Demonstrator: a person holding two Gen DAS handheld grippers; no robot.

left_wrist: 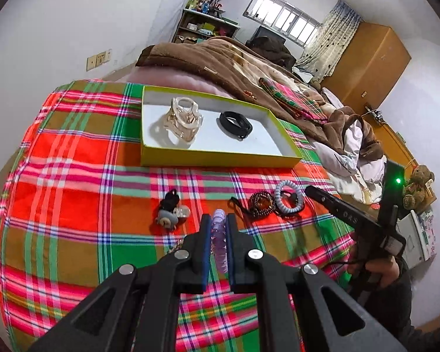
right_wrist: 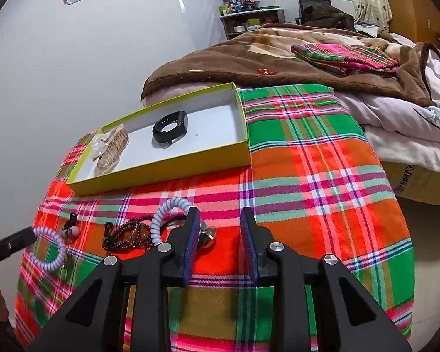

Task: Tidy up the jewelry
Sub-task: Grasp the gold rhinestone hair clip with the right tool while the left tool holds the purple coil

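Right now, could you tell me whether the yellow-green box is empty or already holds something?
Not empty: the yellow-green box holds a clear hair claw and a black band on its white floor.

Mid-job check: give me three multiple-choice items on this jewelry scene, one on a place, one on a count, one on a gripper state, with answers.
1. Where is the black band?
A. In the yellow-green box
B. On the plaid cloth
C. On the brown blanket

2. How many items lie in the box?
A. One
B. Two
C. Four

3. The left gripper is:
A. Open and empty
B. Shut on the purple spiral hair tie
C. Shut on the beads

Answers: A, it lies on the box's white floor; B, the band and the clear hair claw; B, the tie sits pinched between its pads.
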